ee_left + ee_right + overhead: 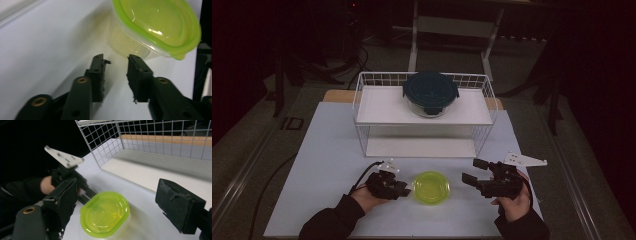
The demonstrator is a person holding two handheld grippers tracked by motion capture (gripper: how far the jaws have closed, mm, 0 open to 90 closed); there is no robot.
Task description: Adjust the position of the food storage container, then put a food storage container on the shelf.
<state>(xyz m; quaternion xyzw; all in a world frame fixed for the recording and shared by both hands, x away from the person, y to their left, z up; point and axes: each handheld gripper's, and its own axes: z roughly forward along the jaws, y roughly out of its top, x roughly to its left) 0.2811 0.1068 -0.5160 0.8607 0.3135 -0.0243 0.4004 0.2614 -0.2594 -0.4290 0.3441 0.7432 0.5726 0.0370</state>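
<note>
White table [327, 150], one green-lidded tub [431, 186], two claws, left claw [404, 188] and right claw [472, 171], both open.

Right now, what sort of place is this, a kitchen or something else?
Probably a lab or test setup, not a kitchen: a plain white table holds a wire shelf rack and two lidded food containers, while a metal frame and cables sit on the dark floor around it.

No lettering, label, brand, number or sign can be read anywhere; the surfaces are plain, or too dark and blurred for print to be made out.
</note>
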